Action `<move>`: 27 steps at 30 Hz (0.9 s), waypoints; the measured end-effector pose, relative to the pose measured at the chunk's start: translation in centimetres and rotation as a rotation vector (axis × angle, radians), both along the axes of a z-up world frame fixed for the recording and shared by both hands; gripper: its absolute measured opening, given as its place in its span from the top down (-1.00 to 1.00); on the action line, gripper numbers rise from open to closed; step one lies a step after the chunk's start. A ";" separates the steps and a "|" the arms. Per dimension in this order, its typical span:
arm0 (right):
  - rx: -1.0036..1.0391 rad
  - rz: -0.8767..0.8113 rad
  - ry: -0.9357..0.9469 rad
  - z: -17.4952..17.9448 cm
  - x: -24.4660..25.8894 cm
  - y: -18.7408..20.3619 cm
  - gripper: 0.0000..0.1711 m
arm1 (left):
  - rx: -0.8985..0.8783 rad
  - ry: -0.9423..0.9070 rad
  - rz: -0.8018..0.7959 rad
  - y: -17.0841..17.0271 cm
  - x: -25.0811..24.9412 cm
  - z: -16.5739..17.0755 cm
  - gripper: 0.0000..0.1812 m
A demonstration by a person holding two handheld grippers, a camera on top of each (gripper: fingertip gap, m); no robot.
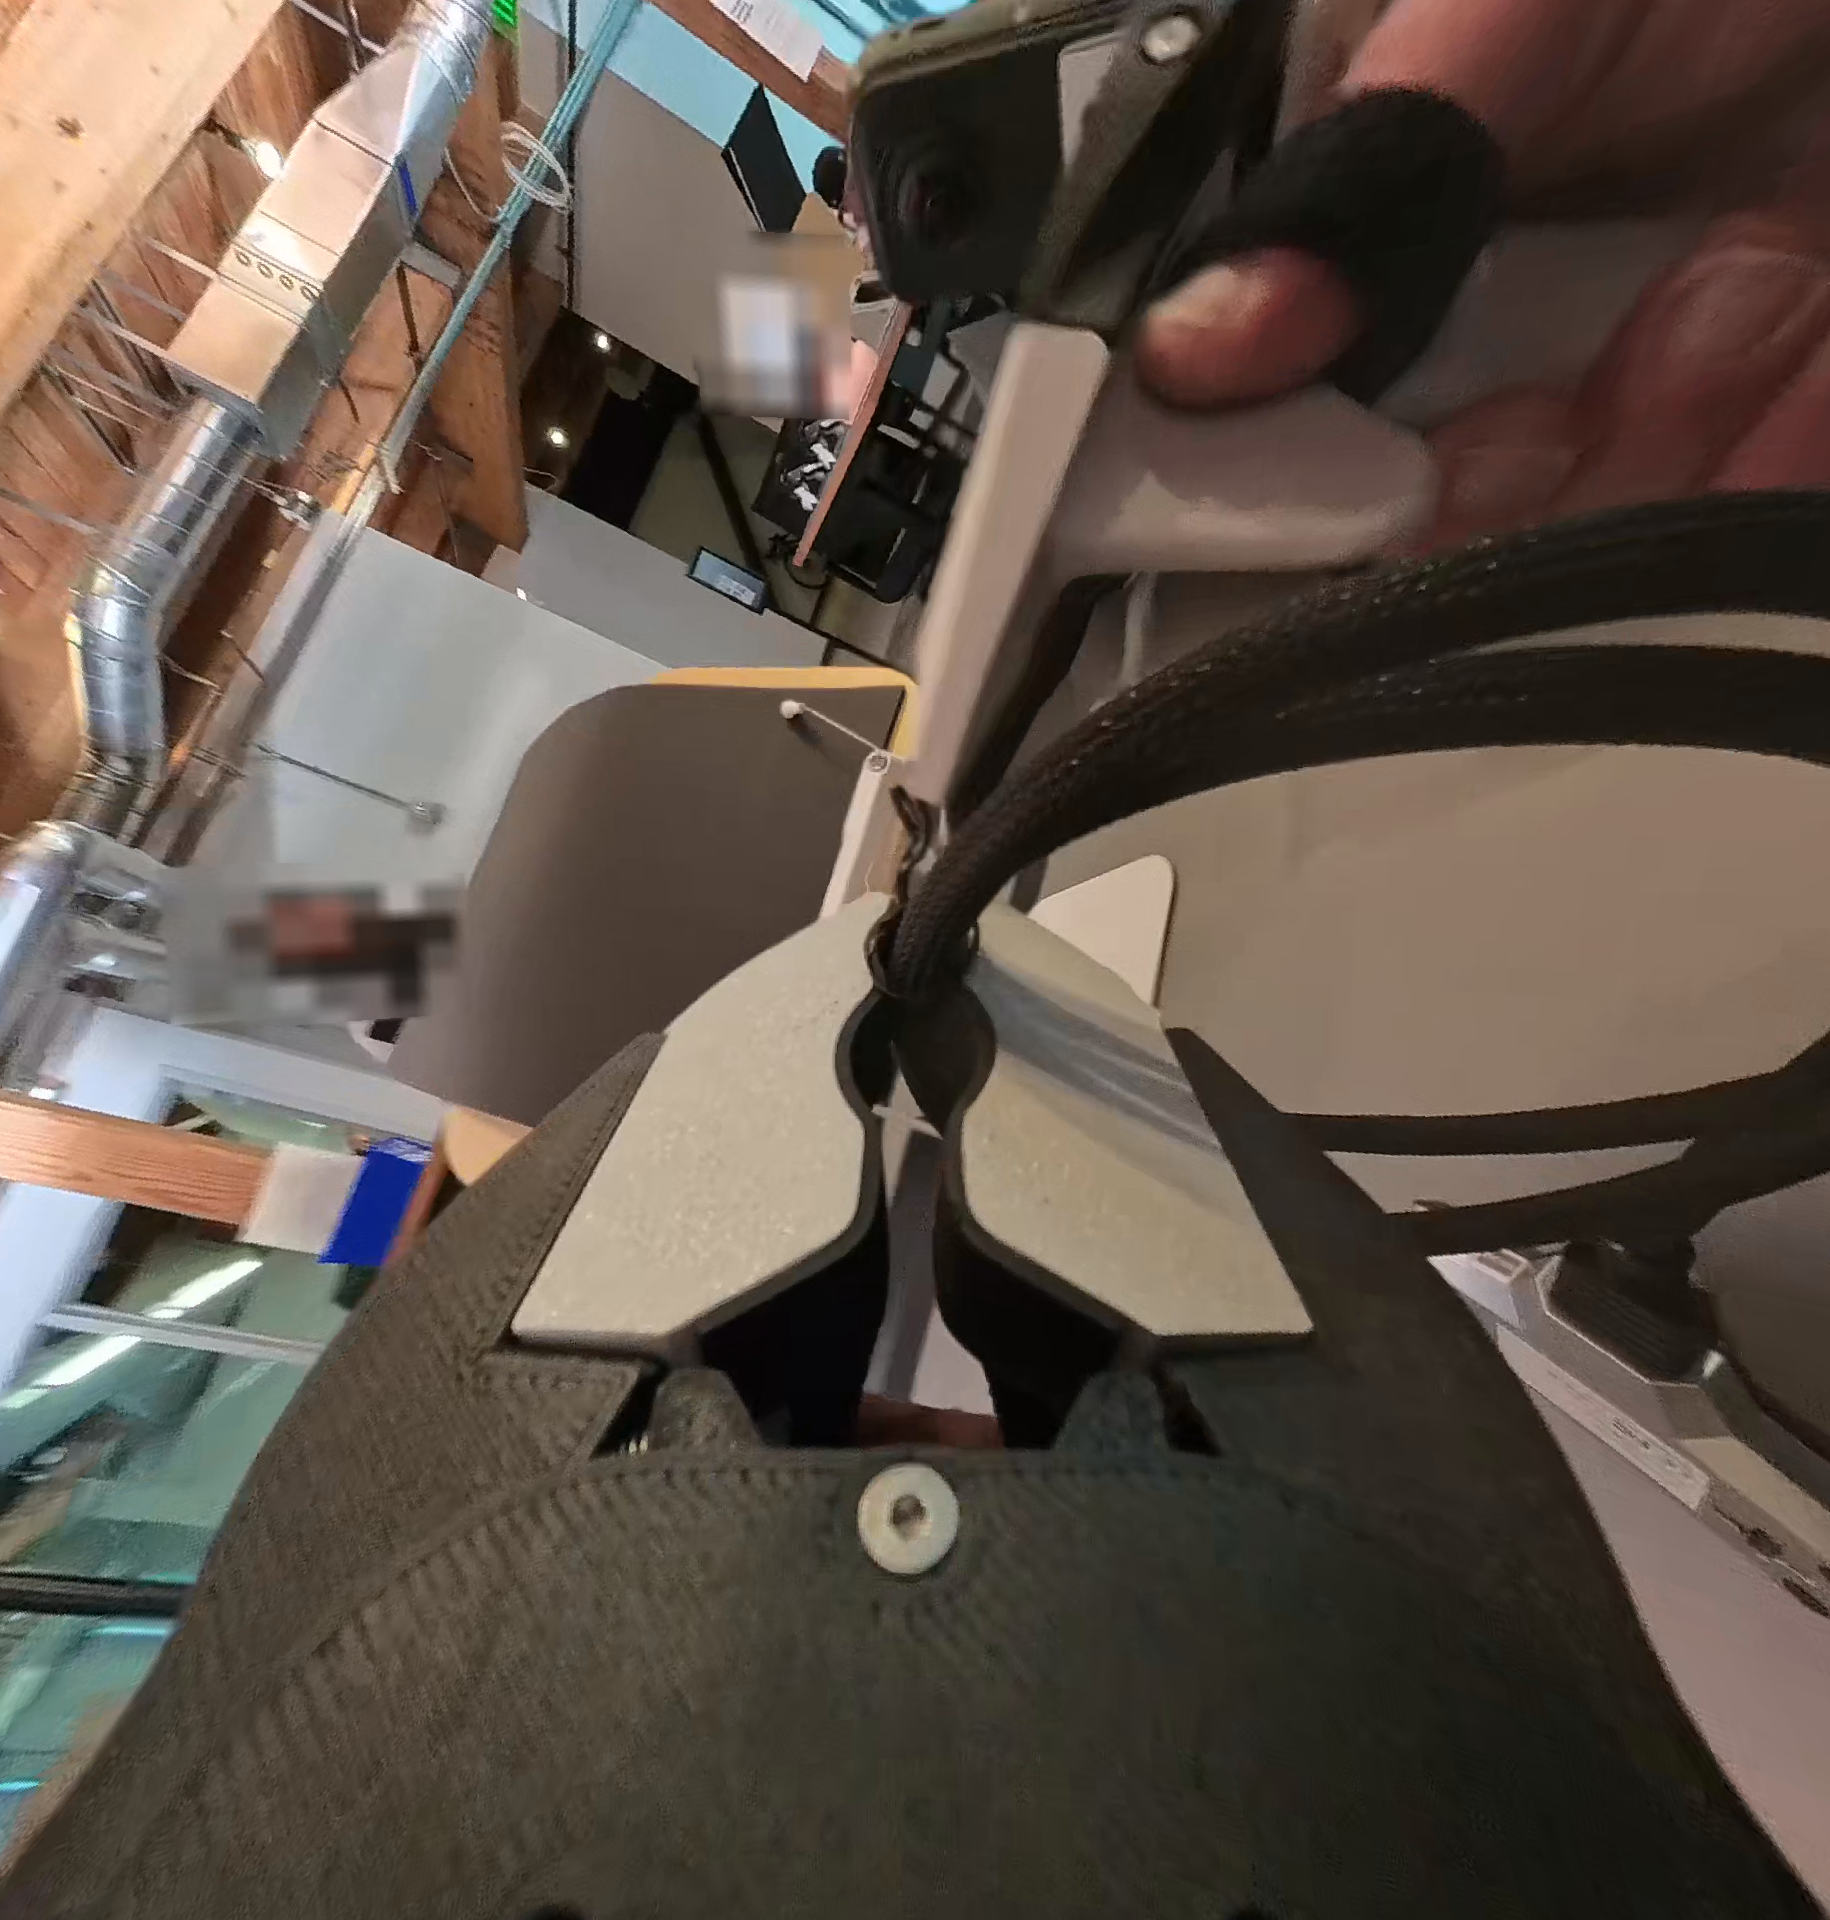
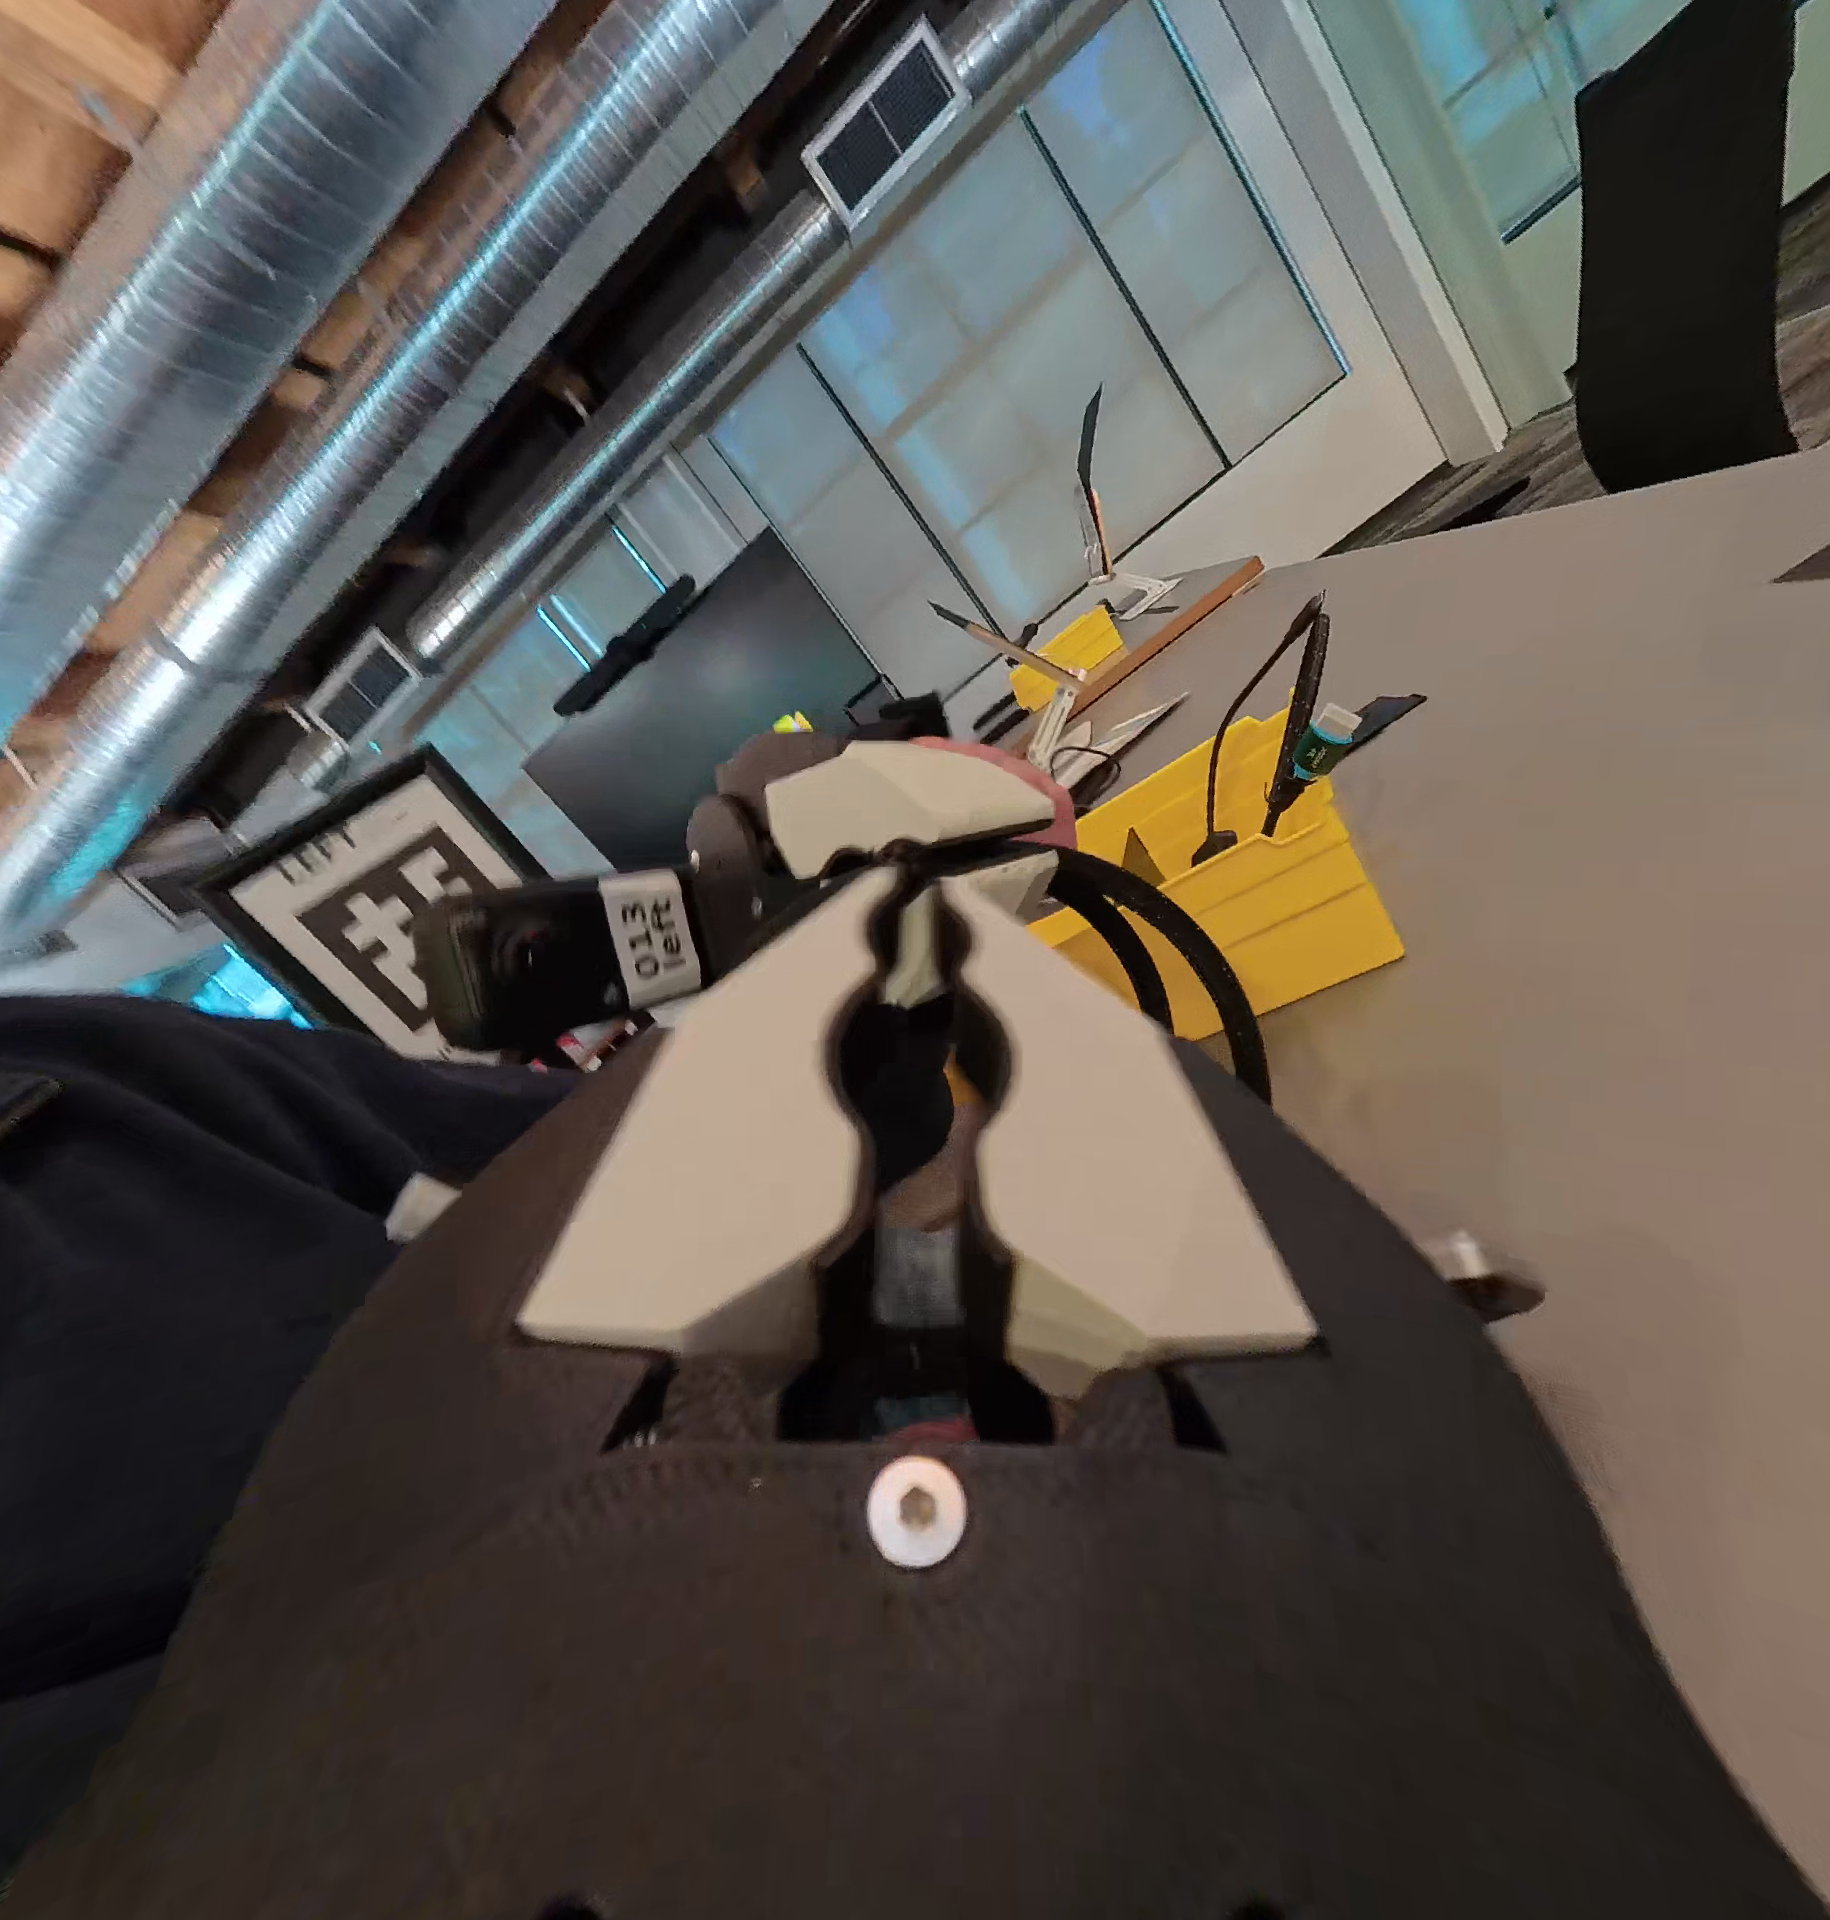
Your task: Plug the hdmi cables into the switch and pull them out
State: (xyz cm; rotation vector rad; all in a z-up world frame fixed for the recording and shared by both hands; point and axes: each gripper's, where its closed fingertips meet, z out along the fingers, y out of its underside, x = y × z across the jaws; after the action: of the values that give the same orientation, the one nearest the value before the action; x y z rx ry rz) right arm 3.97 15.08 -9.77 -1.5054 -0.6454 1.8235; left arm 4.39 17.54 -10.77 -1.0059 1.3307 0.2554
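Note:
My left gripper (image 1: 926,971) is shut on a black braided HDMI cable (image 1: 1306,717), which arcs up and to the right. A second black cable (image 1: 1513,561) runs just above it. A thin frayed black strand (image 1: 903,842) rises from the clamped spot. My right gripper (image 1: 926,800) comes in from above and its tips meet on that strand. In the right wrist view my right gripper (image 2: 913,883) is nearly closed right at the seam of the left gripper (image 2: 942,847). The silver switch (image 1: 1659,1403) lies at the lower right with a dark plug (image 1: 1617,1299) in it.
The grey table (image 1: 1462,987) carries a yellow bin (image 2: 1285,904) holding cables and a teal-tipped plug (image 2: 1318,750). A black-and-white marker board (image 2: 371,935) stands behind the left gripper. A dark sleeve (image 2: 163,1247) fills the left side. A gloved hand (image 1: 1410,208) holds the right gripper.

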 end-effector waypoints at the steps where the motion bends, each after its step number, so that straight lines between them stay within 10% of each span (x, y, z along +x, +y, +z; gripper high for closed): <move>1: -0.051 0.011 0.024 0.0 0.1 0.2 0.74 | 0.042 0.037 0.017 0.0 0.1 -0.1 0.98; 12: -0.156 0.033 0.008 -1.5 0.0 -0.4 1.00 | 0.250 0.196 0.132 0.6 0.4 -0.4 0.98; 27: -0.042 -0.073 0.033 -0.6 1.0 0.2 0.78 | 0.300 0.203 0.144 0.3 1.0 0.0 0.97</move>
State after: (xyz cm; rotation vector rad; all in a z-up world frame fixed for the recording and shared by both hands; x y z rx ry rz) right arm 4.95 15.25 -10.38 -1.5038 -0.5322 1.8127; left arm 5.38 17.87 -10.82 -0.8373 1.3550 0.6611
